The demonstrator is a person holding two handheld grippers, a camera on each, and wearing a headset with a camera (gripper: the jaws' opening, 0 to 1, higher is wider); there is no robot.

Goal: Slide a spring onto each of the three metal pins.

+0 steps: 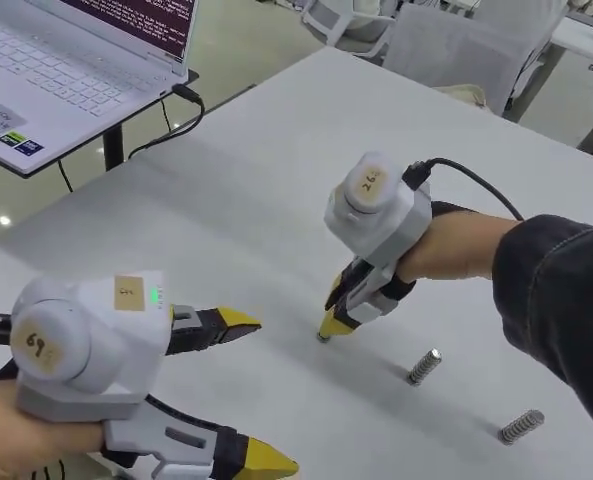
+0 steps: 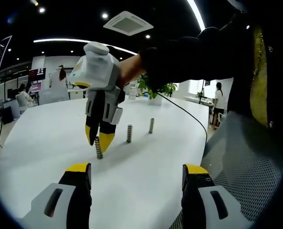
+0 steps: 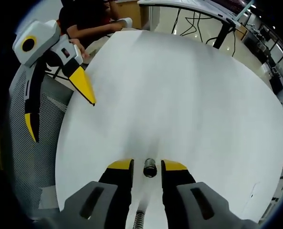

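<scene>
Task looks nearly done, judging from the three coils standing upright on the white table (image 1: 256, 200). The right gripper (image 1: 328, 322) points tips-down at the table. Its jaws are narrow and straddle the first spring (image 3: 150, 168), seen end-on between the tips with a sliver of table on either side, so it's around the spring and apparently not pinching. The second spring (image 1: 424, 367) stands just beyond the right gripper on the person's right, and the third spring (image 1: 520, 426) is further out the same way, both free-standing and untouched. The left gripper view shows all three in a row, the first one right under the right gripper's yellow tips. The pins themselves are hidden inside the coils, so can't confirm seating. The left gripper (image 1: 251, 391) hovers well to the left of the right gripper, jaws wide, carrying nothing. Left to do, my guess: let go of the first spring, lift clear, and check it sits fully down.
</scene>
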